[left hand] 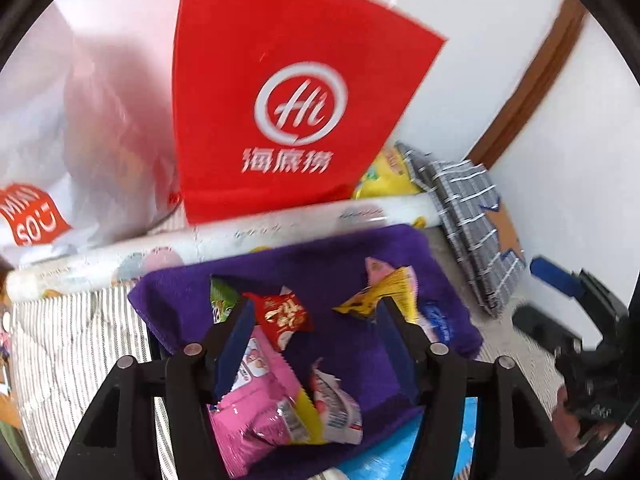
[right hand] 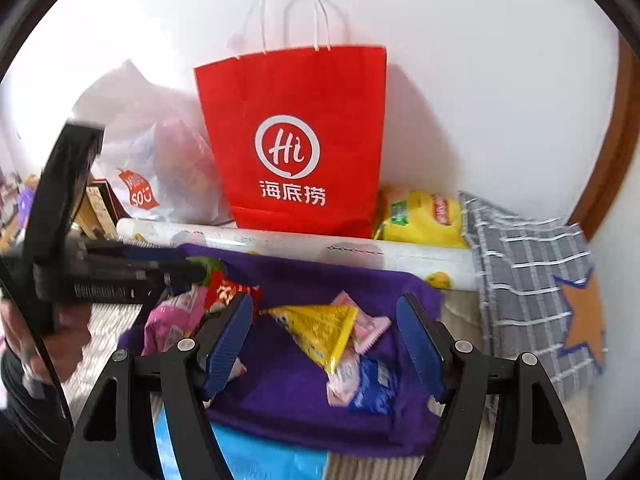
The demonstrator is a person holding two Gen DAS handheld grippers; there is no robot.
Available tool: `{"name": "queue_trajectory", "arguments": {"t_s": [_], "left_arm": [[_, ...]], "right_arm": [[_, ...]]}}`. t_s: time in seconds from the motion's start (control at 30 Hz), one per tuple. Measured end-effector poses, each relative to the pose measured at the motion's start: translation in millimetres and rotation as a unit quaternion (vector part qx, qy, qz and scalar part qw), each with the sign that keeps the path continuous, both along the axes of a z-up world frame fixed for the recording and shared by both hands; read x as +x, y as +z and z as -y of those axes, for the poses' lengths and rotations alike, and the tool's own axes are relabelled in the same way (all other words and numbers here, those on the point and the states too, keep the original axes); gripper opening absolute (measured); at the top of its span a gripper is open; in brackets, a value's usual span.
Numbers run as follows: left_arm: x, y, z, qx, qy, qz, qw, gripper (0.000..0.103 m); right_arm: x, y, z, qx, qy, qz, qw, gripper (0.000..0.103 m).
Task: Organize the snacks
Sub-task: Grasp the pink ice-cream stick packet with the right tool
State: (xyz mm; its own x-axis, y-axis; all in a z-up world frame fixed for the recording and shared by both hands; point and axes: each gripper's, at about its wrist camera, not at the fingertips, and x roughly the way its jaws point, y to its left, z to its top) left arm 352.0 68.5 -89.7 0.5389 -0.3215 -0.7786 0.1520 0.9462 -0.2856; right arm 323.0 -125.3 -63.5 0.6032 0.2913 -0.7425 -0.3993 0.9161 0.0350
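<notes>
Several snack packets lie on a purple towel (left hand: 344,256) (right hand: 304,392). In the left wrist view my left gripper (left hand: 316,308) is open above the towel, with a small red packet (left hand: 284,316) and a pink packet (left hand: 256,412) between its fingers, untouched. A yellow triangular packet (left hand: 376,298) lies by the right finger. In the right wrist view my right gripper (right hand: 326,312) is open over the yellow triangular packet (right hand: 320,328), next to pink (right hand: 372,328) and blue (right hand: 376,388) packets. A red paper bag (left hand: 288,92) (right hand: 296,136) stands behind.
A rolled white sheet (right hand: 288,242) lies between towel and bag. A white plastic bag (right hand: 168,168) stands left, a yellow snack bag (right hand: 420,220) and grey checked cloth (right hand: 528,288) right. The left gripper (right hand: 120,268) shows at the right view's left. The white wall is behind.
</notes>
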Motion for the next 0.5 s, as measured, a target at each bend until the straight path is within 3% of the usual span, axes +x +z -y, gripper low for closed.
{"name": "queue_trajectory", "arguments": {"t_s": [0.13, 0.27, 0.5], "left_arm": [[-16.1, 21.8, 2.4, -0.003, -0.009, 0.025, 0.9996, 0.063], [-38.6, 52.6, 0.8, 0.004, -0.019, 0.07, 0.9973, 0.067], [-77.1, 78.5, -13.8, -0.051, -0.007, 0.099, 0.9937, 0.075]], "right_arm": [[-29.4, 11.0, 14.6, 0.017, -0.018, -0.015, 1.0, 0.074], [-57.3, 17.6, 29.7, 0.024, -0.033, -0.037, 0.998, 0.064], [-123.6, 17.6, 46.2, 0.038, -0.048, -0.031, 0.998, 0.062]]}}
